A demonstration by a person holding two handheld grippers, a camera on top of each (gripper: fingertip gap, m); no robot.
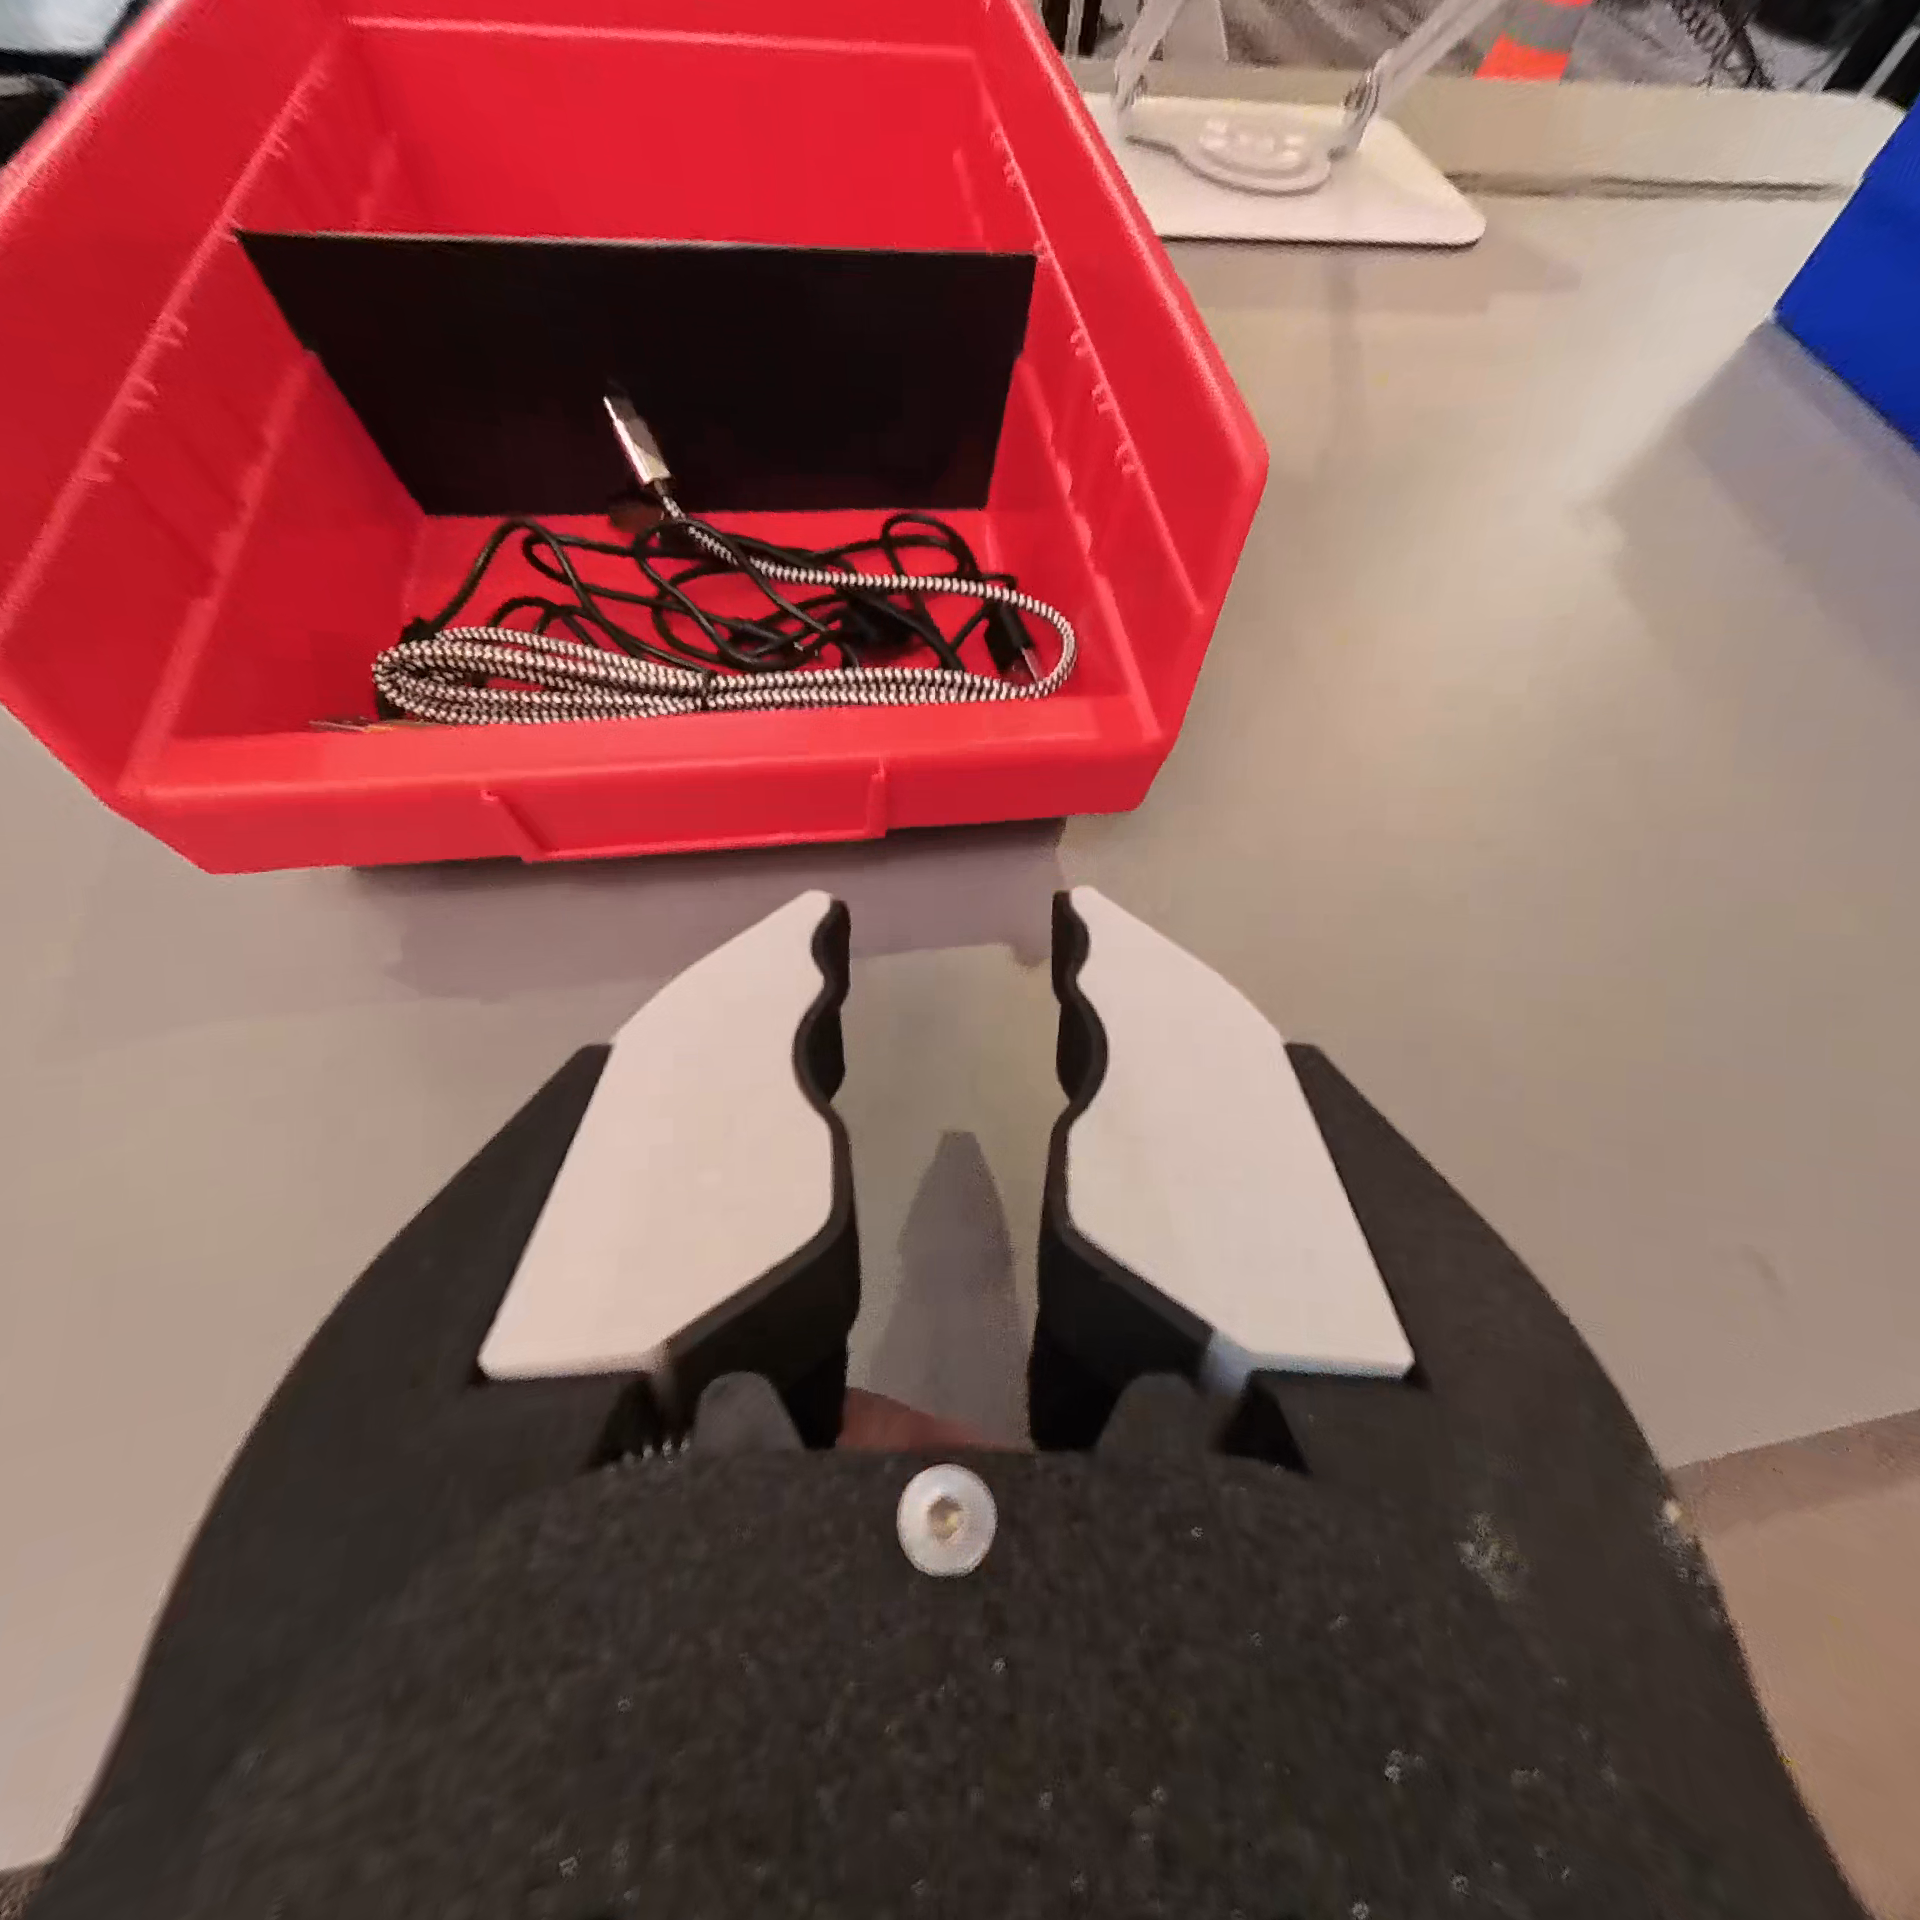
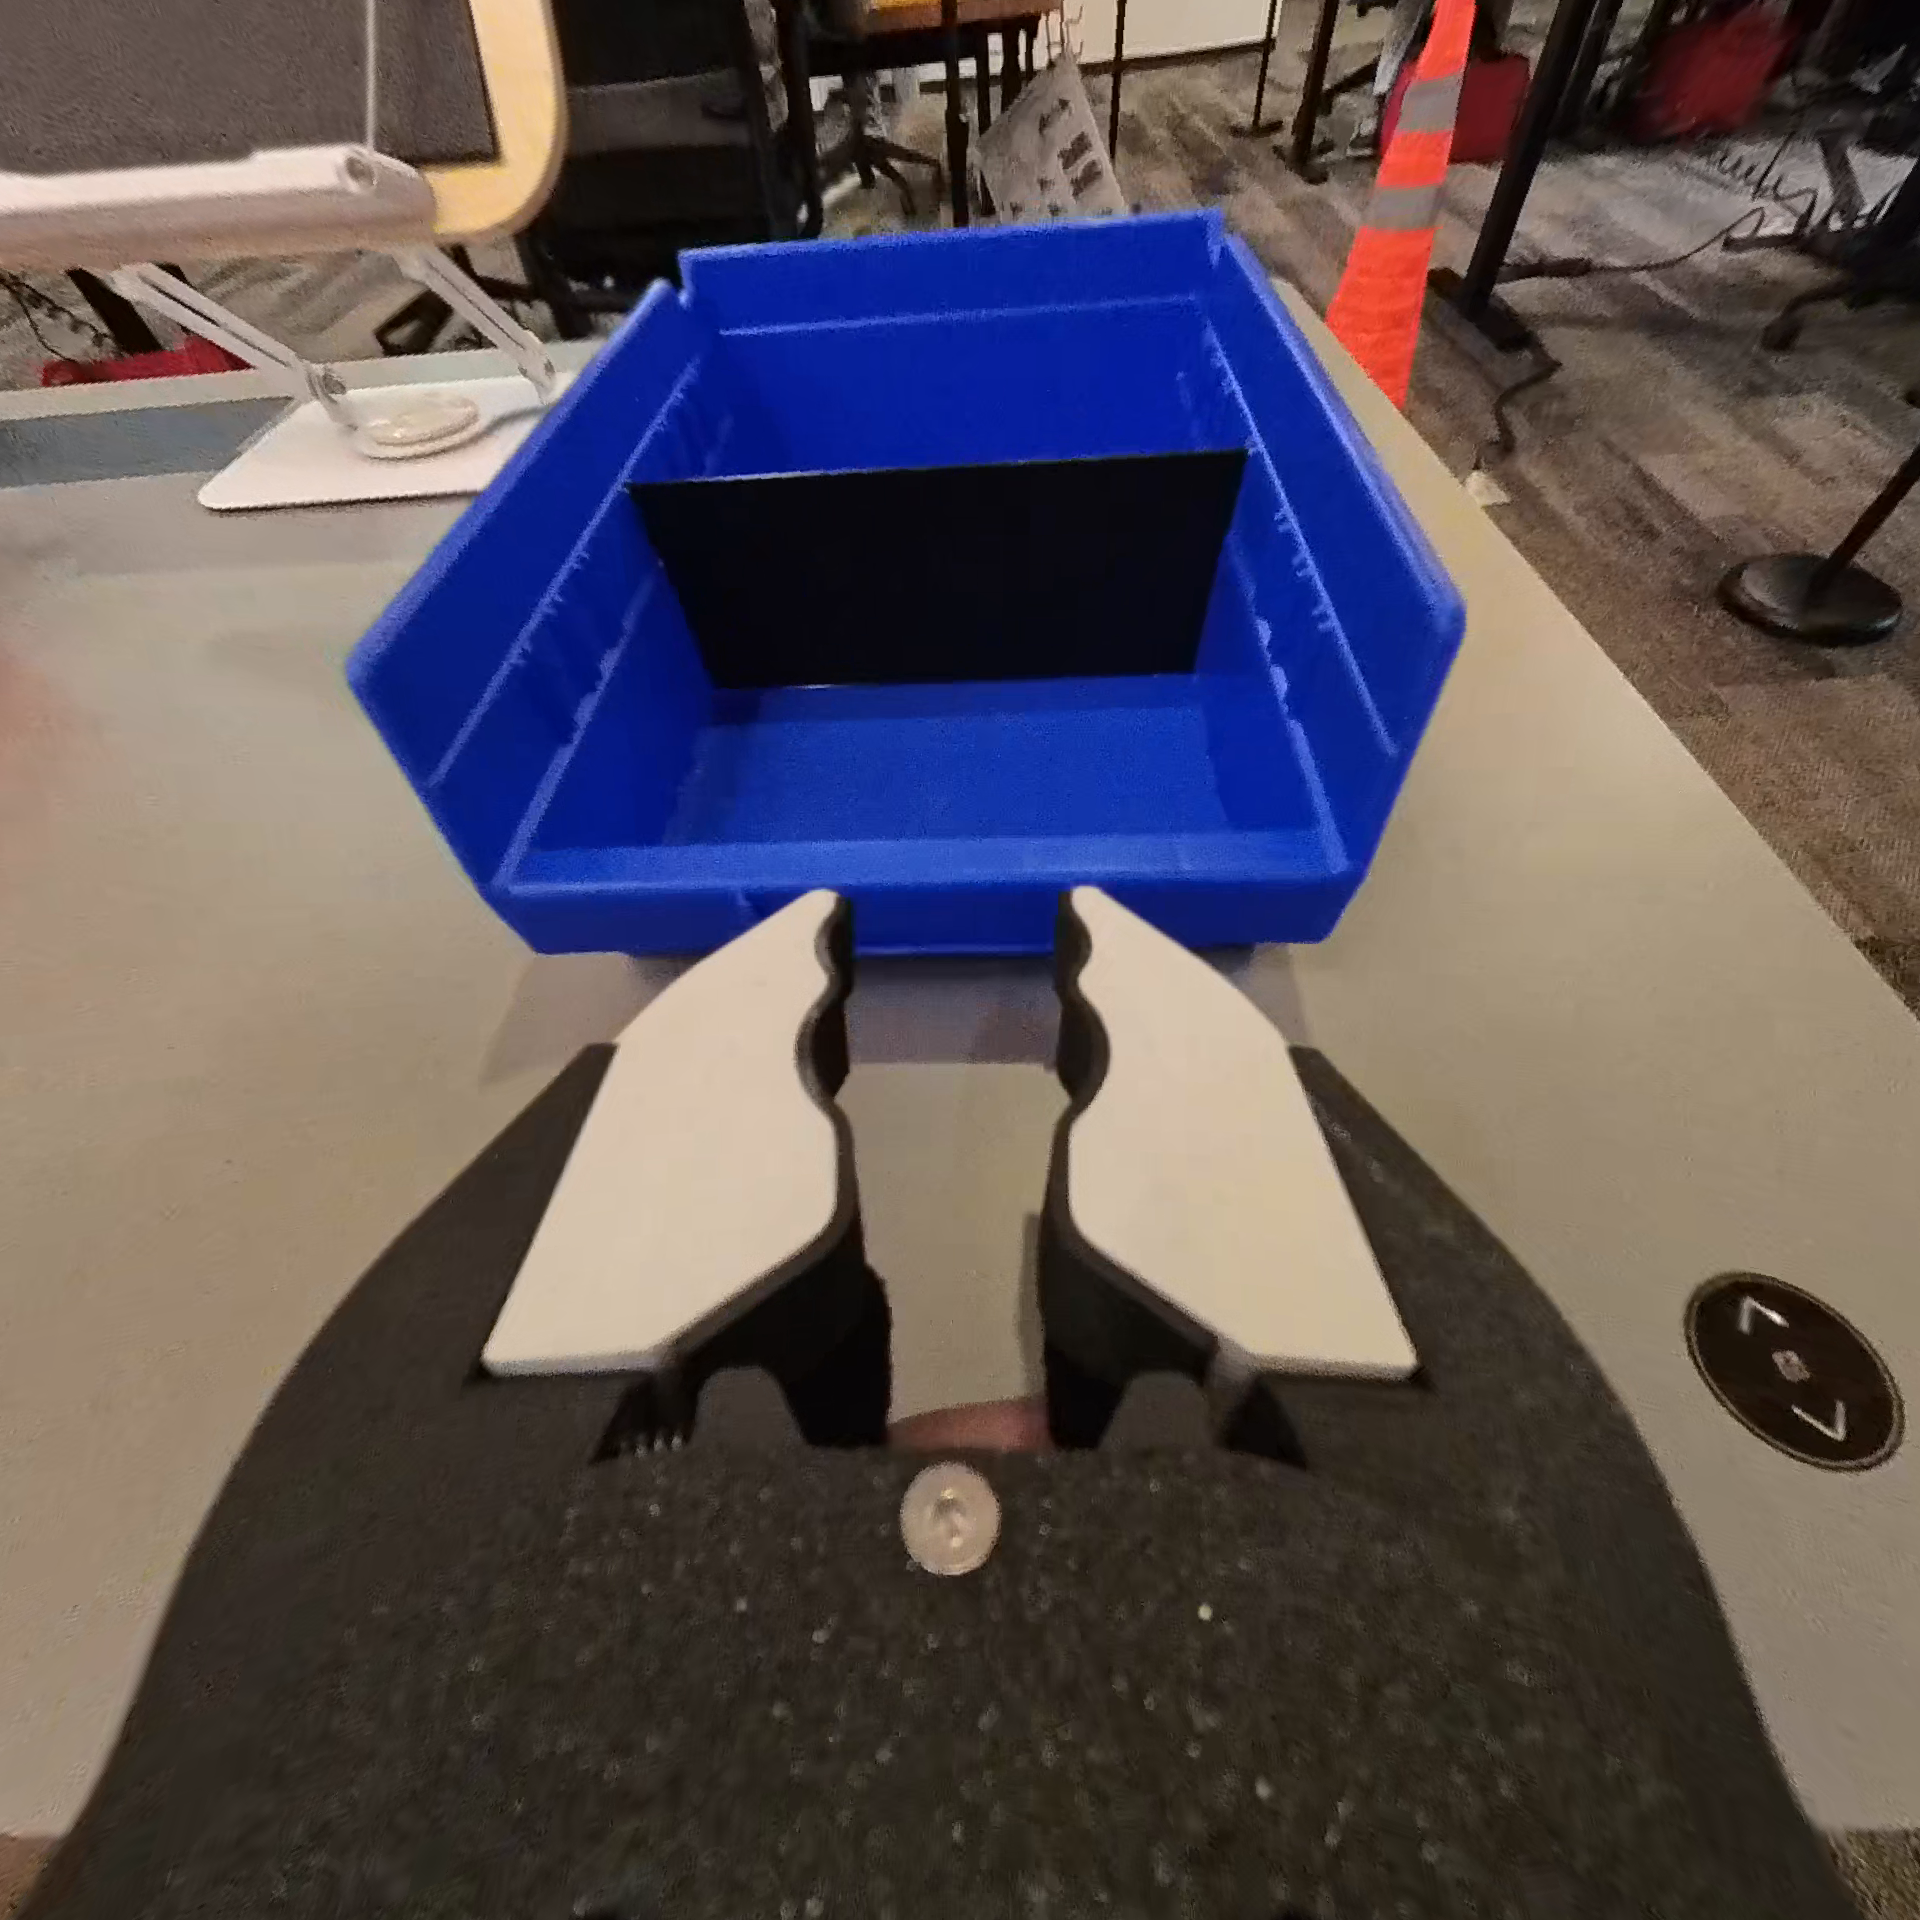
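So the left gripper (image 1: pixel 951 914) sits low over the grey table (image 1: pixel 1507 831), jaws spread with nothing between them, fingertips just short of the front lip of the red bin (image 1: pixel 665 800) at 12 o'clock. There's a bare strip of tabletop between tips and bin, and lots of open table out toward 3 o'clock. The bin's front compartment holds a tangle of cables: a black-and-white braided cable (image 1: pixel 727 675) coiled along the front, with thin black cables (image 1: pixel 727 592) piled behind it. One silver plug (image 1: pixel 636 442) pokes up against the black divider (image 1: pixel 665 374). I can't see into the compartment behind that divider.

The right gripper (image 2: pixel 951 914) is in pretty much the same pose, level and pointing straight ahead, jaws also spread and holding nothing. Its tips look just about at the front wall of the blue bin (image 2: pixel 935 883) at 12 o'clock; can't tell if they're touching. That bin has its own black panel (image 2: pixel 935 571) across the middle, and its front floor is bare blue.

Only the right view shows the table's right edge, running from 1 toward 4 o'clock, plus a round black control button (image 2: pixel 1792 1369) set in the tabletop at 4 o'clock and an orange cone (image 2: pixel 1397 197) on the floor beyond. A white stand (image 2: pixel 343 457) sits at 10 o'clock there; in the left view it's at 1 o'clock, with a blue corner (image 1: pixel 1860 312) at 2.
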